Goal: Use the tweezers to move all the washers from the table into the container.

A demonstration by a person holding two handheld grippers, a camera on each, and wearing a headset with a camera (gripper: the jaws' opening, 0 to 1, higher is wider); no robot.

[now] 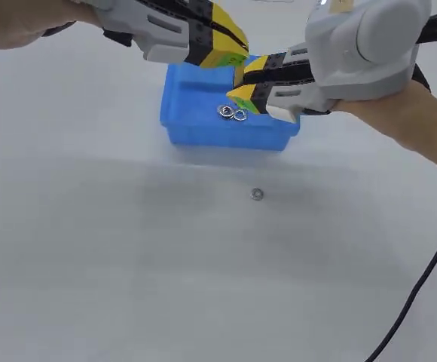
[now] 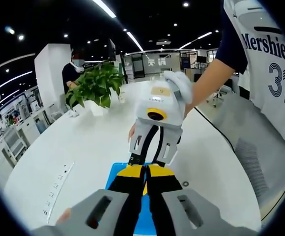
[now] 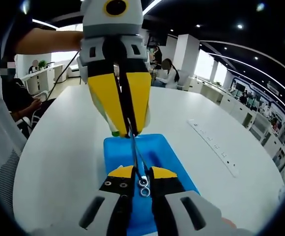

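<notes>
Head view: left gripper [image 1: 232, 54] and right gripper [image 1: 237, 81] meet over the blue container [image 1: 203, 136]. Two washers [image 1: 233, 113] lie inside, another washer [image 1: 257, 194] on the bench [image 1: 90, 249]. Left gripper view: its fingers [image 2: 128, 184] are pressed together. Right gripper view: the tweezers [image 3: 135, 152], pinched by the left gripper, run between the right's narrow fingers [image 3: 123, 174]; I can't tell if they grip.

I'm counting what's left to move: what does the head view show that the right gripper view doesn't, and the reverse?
Head view: a loose washer lying on the table in front of the blue container. Right gripper view: the tweezers running from the shut left gripper down to the two washers. Both: the blue container with the two washers inside it.
</notes>
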